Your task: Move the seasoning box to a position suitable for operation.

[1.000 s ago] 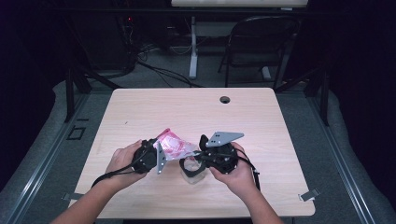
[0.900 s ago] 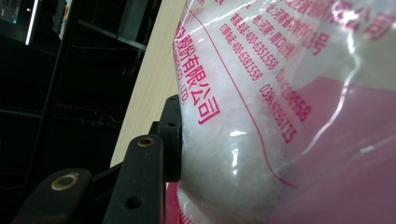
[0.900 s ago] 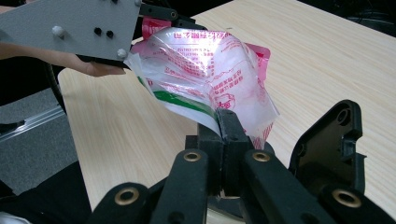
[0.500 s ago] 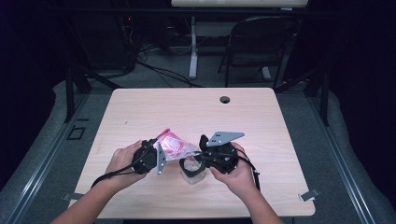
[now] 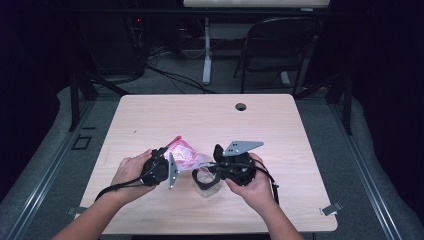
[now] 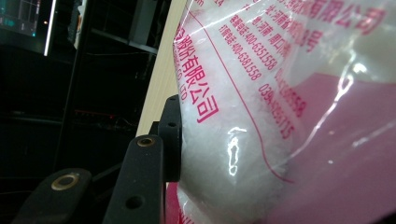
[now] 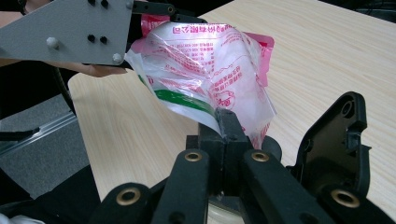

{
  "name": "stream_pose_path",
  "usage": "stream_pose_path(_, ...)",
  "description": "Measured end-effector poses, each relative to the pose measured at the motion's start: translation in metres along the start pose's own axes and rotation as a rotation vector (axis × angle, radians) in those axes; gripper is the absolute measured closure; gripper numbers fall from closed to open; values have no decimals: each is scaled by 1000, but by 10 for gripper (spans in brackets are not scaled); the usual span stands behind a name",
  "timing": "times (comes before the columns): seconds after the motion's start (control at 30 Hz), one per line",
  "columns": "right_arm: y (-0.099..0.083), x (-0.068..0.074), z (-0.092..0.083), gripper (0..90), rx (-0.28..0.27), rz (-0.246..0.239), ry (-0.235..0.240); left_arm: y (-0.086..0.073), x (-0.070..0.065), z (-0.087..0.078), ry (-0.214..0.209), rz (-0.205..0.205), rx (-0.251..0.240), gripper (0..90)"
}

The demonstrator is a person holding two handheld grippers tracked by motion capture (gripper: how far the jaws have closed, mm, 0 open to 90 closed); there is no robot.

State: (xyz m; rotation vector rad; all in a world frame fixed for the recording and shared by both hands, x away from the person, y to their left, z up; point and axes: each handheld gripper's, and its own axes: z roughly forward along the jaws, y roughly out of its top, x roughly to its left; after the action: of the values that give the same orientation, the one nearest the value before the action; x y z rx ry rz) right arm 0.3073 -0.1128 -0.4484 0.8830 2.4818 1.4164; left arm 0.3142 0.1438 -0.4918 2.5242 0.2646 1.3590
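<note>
From above, the left gripper (image 5: 167, 170) and right gripper (image 5: 212, 172) are holding a plastic bag (image 5: 186, 156) over the wooden table (image 5: 280, 135), a folding chair (image 5: 280, 50) standing beyond. In the left gripper view, its jaws are squeezing the bag's (image 6: 280, 112) white filling; one jaw is hiding behind it. In the right gripper view, closed jaws are pinching the bag's (image 7: 210, 79) edge, the grey plate (image 7: 70, 30) covering its top-left corner.

Light wood table (image 5: 150, 120) w/ cable hole (image 5: 241, 106), black folding chair (image 5: 280, 40) behind, floor cables (image 5: 170, 75)
</note>
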Motion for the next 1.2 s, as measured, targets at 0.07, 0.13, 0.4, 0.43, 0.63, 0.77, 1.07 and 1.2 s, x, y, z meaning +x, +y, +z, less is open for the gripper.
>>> stream_pose_path(0.07, 0, -1, 0, 900, -1, 7, 3, 0, 1, -1, 8, 10, 0, 649)
stream_pose_path(0.13, -1, -1, 0, 900, -2, 10, 2, 1, 1, -2, 17, 22, 6, 649)
stream_pose_path(0.4, -2, -1, 1, 900, 4, 15, 2, 1, 0, -3, 36, 47, 5, 650)
stream_pose_path(0.43, -2, -2, 1, 900, 3, 16, 3, 1, 1, -3, 35, 51, 5, 650)
stream_pose_path(0.63, -4, -2, 1, 900, 2, 22, 8, 2, 1, -4, 57, 72, 5, 651)
stream_pose_path(0.77, -5, -2, 1, 900, 4, 22, 8, 3, 0, -6, 65, 87, 11, 651)
stream_pose_path(1.07, -7, -3, 1, 900, 4, 30, 15, 4, 0, -9, 96, 119, 13, 653)
stream_pose_path(1.2, -7, -3, 1, 900, 7, 30, 15, 5, 0, -10, 119, 140, 13, 653)
